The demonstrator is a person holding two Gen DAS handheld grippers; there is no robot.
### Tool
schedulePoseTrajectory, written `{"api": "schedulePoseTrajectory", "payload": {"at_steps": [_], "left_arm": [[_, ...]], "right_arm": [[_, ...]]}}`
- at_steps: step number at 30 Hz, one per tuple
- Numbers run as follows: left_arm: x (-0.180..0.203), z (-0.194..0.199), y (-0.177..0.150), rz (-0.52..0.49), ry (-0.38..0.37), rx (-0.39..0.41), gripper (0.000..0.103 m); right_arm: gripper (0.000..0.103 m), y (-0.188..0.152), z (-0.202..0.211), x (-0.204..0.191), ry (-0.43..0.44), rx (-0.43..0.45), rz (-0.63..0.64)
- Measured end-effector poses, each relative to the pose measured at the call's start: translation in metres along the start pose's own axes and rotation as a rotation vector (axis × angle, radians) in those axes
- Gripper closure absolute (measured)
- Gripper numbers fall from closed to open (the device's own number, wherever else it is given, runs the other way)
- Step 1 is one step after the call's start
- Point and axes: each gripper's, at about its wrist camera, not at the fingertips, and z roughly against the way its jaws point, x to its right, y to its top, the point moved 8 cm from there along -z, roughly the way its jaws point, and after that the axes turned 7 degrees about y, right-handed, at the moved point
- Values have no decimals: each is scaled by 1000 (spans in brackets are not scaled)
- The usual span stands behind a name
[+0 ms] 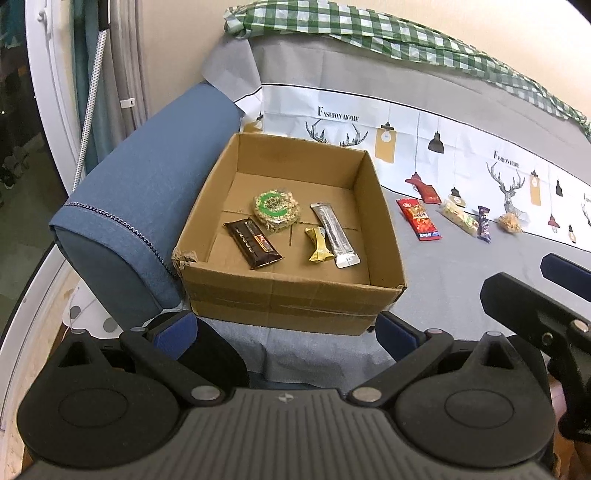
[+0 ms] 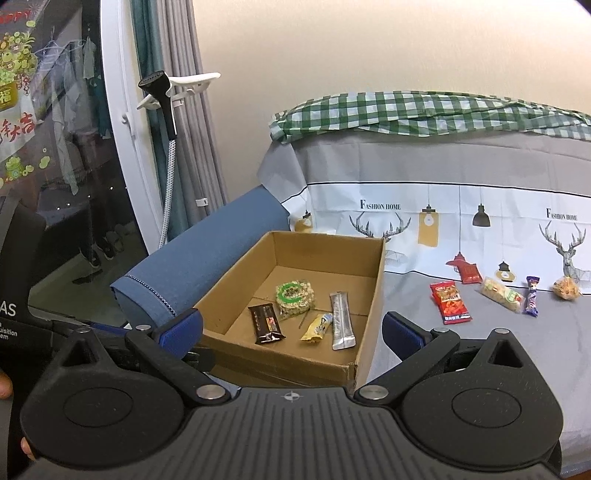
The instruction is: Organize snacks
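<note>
An open cardboard box (image 1: 295, 297) (image 2: 369, 302) sits on a grey bed beside a blue cushion. Inside lie a dark chocolate bar (image 1: 253, 248) (image 2: 266, 324), a round green-labelled cake (image 1: 277, 210) (image 2: 294, 295), a yellow candy (image 1: 318, 244) (image 2: 316, 326) and a silver stick pack (image 1: 334, 234) (image 2: 341, 319). Right of the box lie a red packet (image 1: 419, 218) (image 2: 450, 302), a pale bar (image 1: 460, 217) (image 2: 503, 294), a purple bar (image 1: 484, 223) (image 2: 531, 295) and a clear-wrapped brown snack (image 1: 511, 222) (image 2: 567, 288). My left gripper (image 1: 286, 332) and right gripper (image 2: 291, 330) are both open and empty, just in front of the box.
The blue cushion (image 1: 147, 206) (image 2: 207, 251) presses against the box's left side. A green checked cloth (image 1: 369, 33) (image 2: 424, 110) lies along the back of the bed. A garment steamer (image 2: 162, 92), curtains and a glass door stand at the left. The right gripper's body (image 1: 535, 317) shows in the left wrist view.
</note>
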Motion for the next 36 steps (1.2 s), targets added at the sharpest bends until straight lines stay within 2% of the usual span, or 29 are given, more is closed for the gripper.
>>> {"api": "schedulePoseTrajectory", "payload": {"at_steps": [18,36], "left_arm": [[4,-7,1,-19,10,-22,0],[15,-23,-1,-67,14,-62,0]], "right_arm": [[1,-4,-2,5,1,-13,-34],[1,-14,-15,30,-28,-50,-106]]}}
